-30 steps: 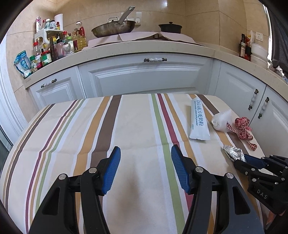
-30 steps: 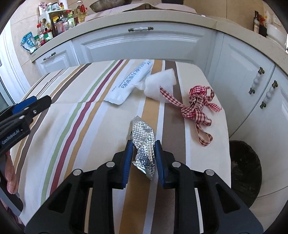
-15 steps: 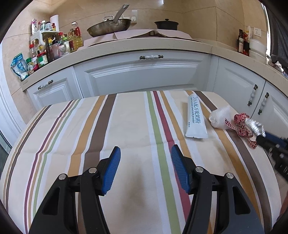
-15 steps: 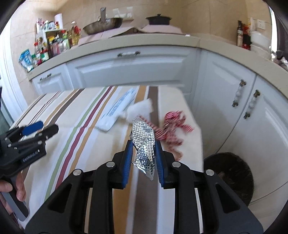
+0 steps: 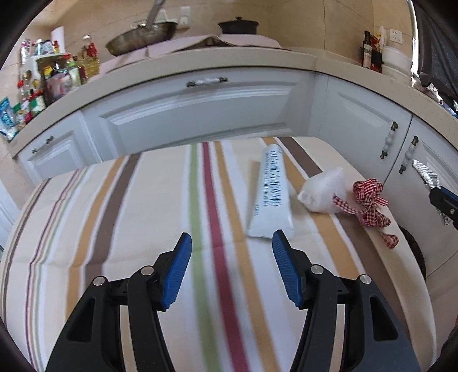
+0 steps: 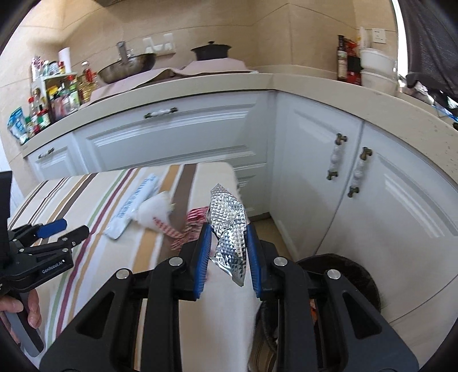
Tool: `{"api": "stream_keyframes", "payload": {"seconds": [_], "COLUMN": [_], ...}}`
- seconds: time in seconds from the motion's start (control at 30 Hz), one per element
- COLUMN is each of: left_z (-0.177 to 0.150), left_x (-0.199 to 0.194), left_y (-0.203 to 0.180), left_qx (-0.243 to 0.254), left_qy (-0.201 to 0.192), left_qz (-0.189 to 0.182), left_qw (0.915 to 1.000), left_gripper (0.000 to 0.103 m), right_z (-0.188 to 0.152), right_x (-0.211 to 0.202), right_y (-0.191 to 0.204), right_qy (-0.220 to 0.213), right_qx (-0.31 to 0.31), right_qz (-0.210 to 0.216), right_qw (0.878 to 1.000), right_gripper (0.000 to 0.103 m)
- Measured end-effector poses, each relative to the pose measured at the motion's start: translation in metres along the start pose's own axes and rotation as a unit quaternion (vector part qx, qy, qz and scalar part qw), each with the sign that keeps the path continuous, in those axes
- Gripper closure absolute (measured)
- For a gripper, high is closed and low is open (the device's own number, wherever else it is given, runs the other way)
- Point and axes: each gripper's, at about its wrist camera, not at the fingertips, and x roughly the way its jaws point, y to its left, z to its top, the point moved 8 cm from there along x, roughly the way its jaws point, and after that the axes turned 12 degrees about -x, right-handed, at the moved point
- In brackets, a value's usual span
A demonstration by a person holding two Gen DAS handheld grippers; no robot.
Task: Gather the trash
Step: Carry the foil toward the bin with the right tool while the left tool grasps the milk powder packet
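My right gripper (image 6: pixel 228 239) is shut on a crumpled silver foil wrapper (image 6: pixel 230 226), held in the air past the table's right edge and above a dark round bin (image 6: pixel 352 274) on the floor. The same wrapper (image 5: pixel 426 175) and right gripper (image 5: pixel 442 200) show at the right edge of the left wrist view. My left gripper (image 5: pixel 231 251) is open over the striped tablecloth (image 5: pixel 114 217), nothing between its blue pads. Just ahead of its right finger lies a white sachet (image 5: pixel 270 197). A white wad (image 5: pixel 323 190) and a red checked ribbon (image 5: pixel 370 204) lie further right.
White kitchen cabinets (image 6: pixel 177 137) and a beige countertop (image 5: pixel 217 61) curve around the far and right sides of the table. A pan (image 5: pixel 143 34), a black pot (image 5: pixel 237 25) and bottles crowd the counter. A hand (image 6: pixel 17 309) holds the left gripper (image 6: pixel 54 230).
My right gripper has lifted the foil wrapper off the table and carried it right, past the edge toward the bin. My left gripper has drifted right toward the white sachet, still open.
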Motion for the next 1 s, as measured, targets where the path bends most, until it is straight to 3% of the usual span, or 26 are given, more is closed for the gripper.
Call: {"api": "stream_keyframes", "payload": {"seconds": [0.5,0.6,0.77,1.0], "left_z": [0.002,0.003,0.004,0.003], "left_x": [0.048,0.05,0.05,0.047], "left_y": [-0.033,-0.032,-0.034,-0.033], "left_qx": [0.003,0.001,0.011,0.009], "left_qy": [0.066,0.065,0.059,0.059], "left_qz": [-0.006,-0.005,-0.006,-0.013], "left_qw": [0.9978,0.9979,0.9982,0.9981], "left_gripper": [0.045,0.046,0.061,0.061], "right_z": [-0.022,-0.026,-0.029,-0.029], "right_x": [0.013,0.016,0.021,0.022], "right_y": [-0.048,-0.051,-0.053,-0.05], "right_qy": [0.002,0.006,0.011,0.012], "right_qx": [0.041,0.044,0.049,0.048], "right_qz": [-0.005,-0.006,-0.005,-0.004], "right_qw": [0.999,0.999,0.999,0.999], "right_gripper": [0.079,0.079,0.079,0.079]}}
